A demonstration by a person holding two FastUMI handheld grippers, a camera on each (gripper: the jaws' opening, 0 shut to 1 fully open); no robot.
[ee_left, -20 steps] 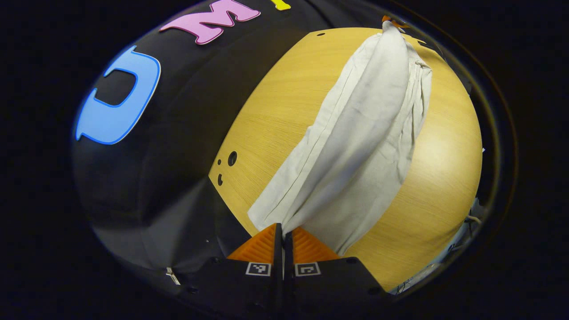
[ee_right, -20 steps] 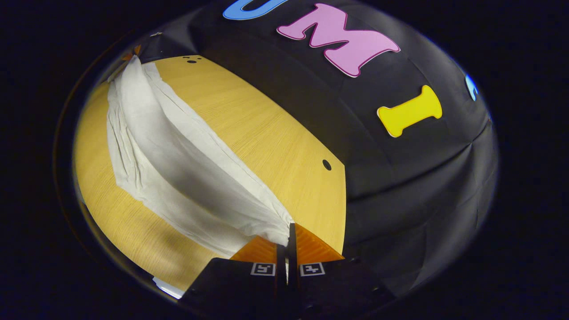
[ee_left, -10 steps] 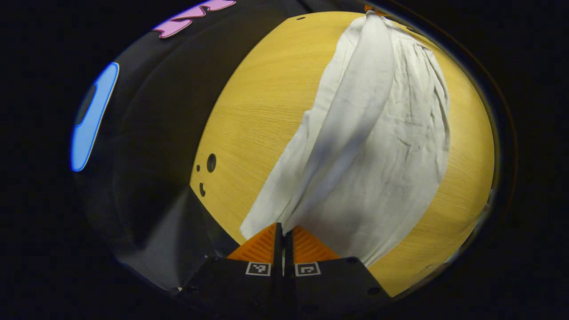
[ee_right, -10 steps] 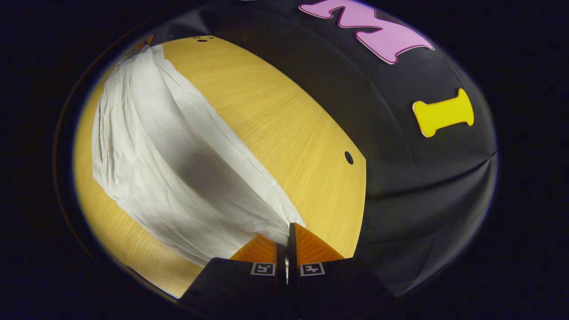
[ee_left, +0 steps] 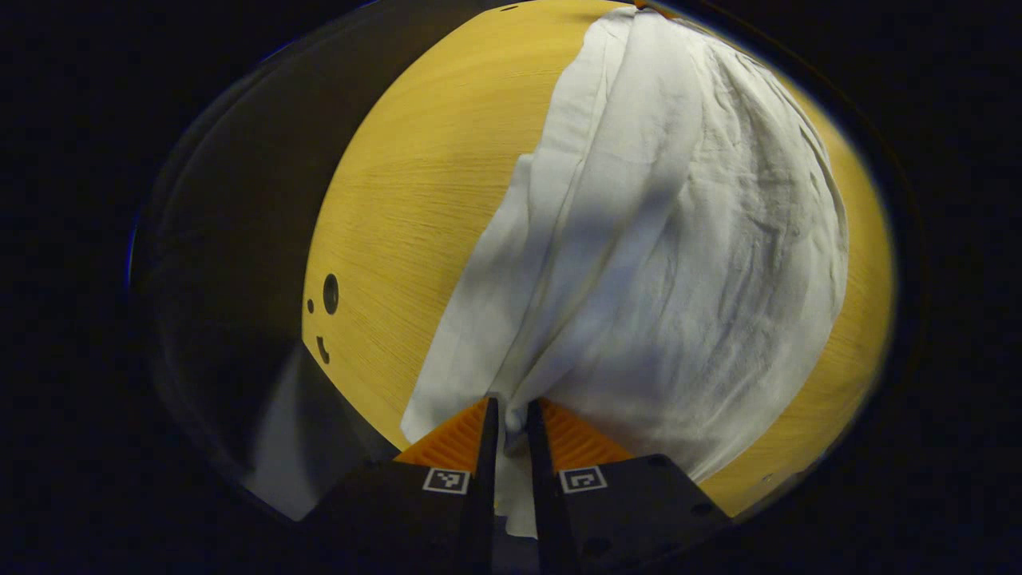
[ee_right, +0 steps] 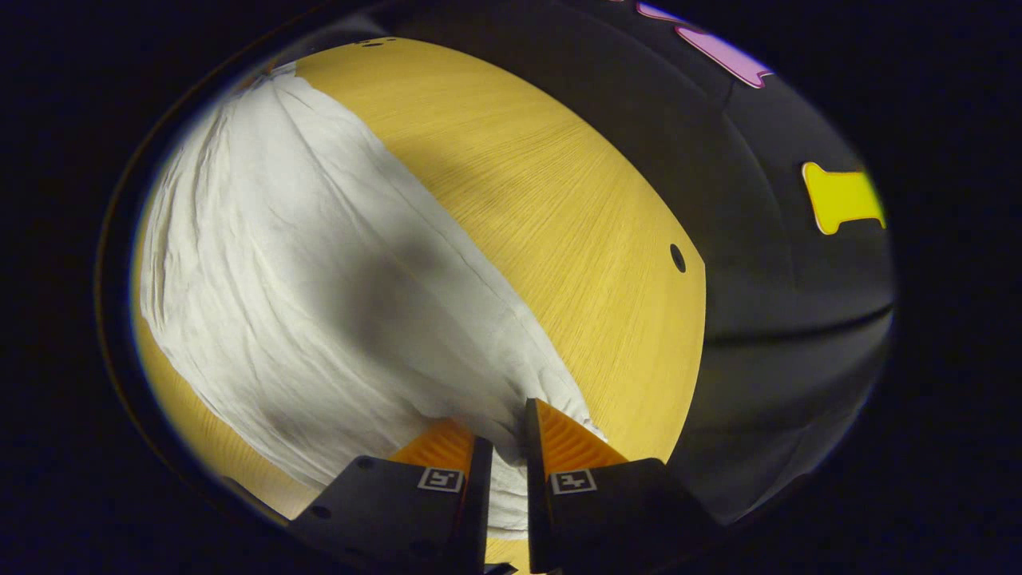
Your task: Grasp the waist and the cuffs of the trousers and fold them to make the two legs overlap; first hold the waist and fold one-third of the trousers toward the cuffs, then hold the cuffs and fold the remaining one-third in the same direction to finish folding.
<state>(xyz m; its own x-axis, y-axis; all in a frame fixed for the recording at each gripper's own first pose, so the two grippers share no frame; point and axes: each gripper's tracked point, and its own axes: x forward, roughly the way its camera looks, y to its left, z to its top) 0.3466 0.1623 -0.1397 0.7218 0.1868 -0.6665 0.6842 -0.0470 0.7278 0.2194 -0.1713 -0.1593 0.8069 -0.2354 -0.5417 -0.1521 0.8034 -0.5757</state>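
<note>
1. Lying on a round yellow wooden table (ee_left: 399, 200), a pair of off-white trousers (ee_left: 679, 239) spreads lengthwise away from the camera in the left gripper view, reaching from the near edge of the table to the far edge.
2. At the bottom of that view, the left gripper (ee_left: 509, 415) has its two fingers slightly apart, with a bunch of the trouser cloth sitting in the narrow gap between them.
3. From these pictures one cannot tell whether the left fingers press on the cloth or merely flank it.
4. From that bunched point, long creases fan out across the trousers, and a raised fold runs up the middle of the cloth.
5. Left of the trousers in this view, bare table shows, with a round hole (ee_left: 330, 293) and smaller marks near its edge.
6. In the right gripper view, the same trousers (ee_right: 303, 263) cover the left part of the table (ee_right: 575, 224), wrinkled, with a soft shadow across their middle.
7. The right gripper (ee_right: 506, 431) sits at the bottom of that view, its fingers a little apart with trouser cloth between them.
8. Whether the right fingers pinch the cloth is likewise unclear.
9. A small dark hole (ee_right: 677, 257) marks the table near its right edge, and the black cloth wall (ee_right: 798, 303) of the booth hangs beyond it.
</note>
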